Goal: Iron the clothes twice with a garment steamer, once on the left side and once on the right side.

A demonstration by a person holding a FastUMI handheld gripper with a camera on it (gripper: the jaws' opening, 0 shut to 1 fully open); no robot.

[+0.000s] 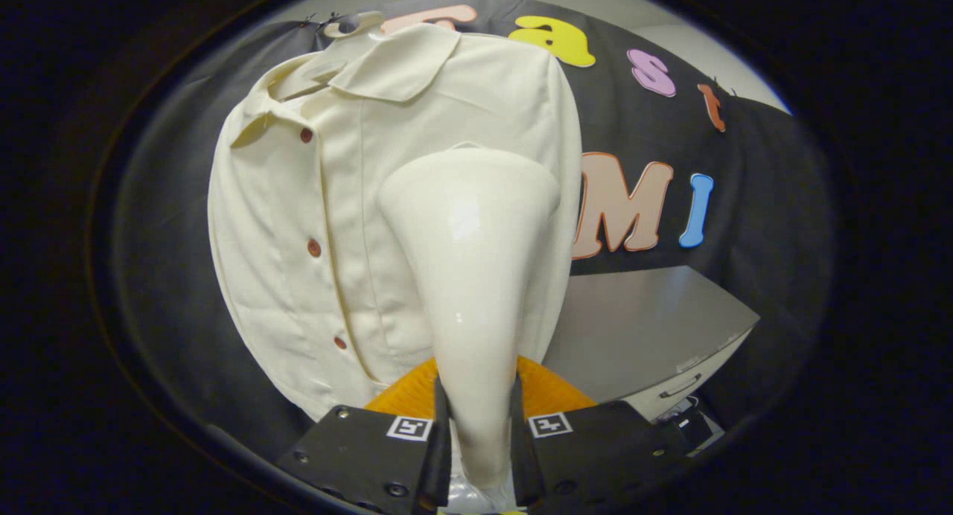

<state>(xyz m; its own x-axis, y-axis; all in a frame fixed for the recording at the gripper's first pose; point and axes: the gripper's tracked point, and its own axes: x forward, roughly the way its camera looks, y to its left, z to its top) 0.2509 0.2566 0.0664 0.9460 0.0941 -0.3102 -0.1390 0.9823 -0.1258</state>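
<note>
A cream short-sleeved shirt (pixel 313 225) with brown buttons hangs against the black cloth wall, collar at the top. A glossy cream garment steamer (pixel 473 277) stands up between my fingers, its narrow handle clamped by both of them and its wide head flaring ahead. The steamer's head lies over the shirt's right half, just right of the button line; I cannot tell whether it touches the fabric. My gripper (pixel 476 426) is shut on the steamer's handle.
A grey cabinet top (pixel 648 329) with a drawer handle below it stands to the right of the shirt, under the black cloth wall (pixel 744 202). The shirt's hem hangs just above my fingers.
</note>
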